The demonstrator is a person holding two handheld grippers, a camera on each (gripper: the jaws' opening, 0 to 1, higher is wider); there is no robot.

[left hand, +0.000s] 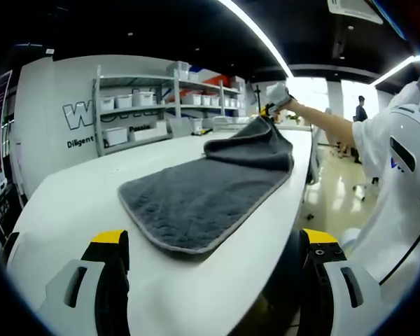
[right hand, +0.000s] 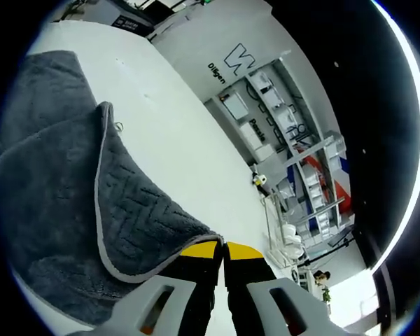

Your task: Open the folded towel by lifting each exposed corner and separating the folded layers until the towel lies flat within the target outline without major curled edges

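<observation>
Lying across the white table (left hand: 70, 203), the dark grey towel (left hand: 196, 196) has a paler stitched hem and a thick pile; most of it rests flat on the tabletop, its near edge close to the table's front edge. Its far corner is raised off the surface and hangs in a soft fold, pinched by my right gripper (left hand: 269, 110), which I see in the left gripper view at the far end of the cloth, held in my gloved hand (left hand: 278, 94) with my bare forearm reaching out to it.

In the right gripper view the same towel (right hand: 63, 182) fills the left side. The lifted layer shows a chevron weave on its underside and drapes down over the flat layer beneath it. My right gripper (right hand: 222, 253) has its yellow-tipped jaws pressed together on the hem of that lifted corner, with no gap between them.

My left gripper (left hand: 213, 245) hangs near the table's front edge, its two yellow-tipped jaws spread wide apart and gripping nothing; the towel's near hem lies between and beyond them, not touching either.

Beyond the table stands a white wall with dark lettering and a metal shelving rack (left hand: 136, 105) stacked with white bins. Long ceiling light strips (left hand: 255, 31) run overhead. A person (left hand: 361, 108) stands far off by bright windows.
</observation>
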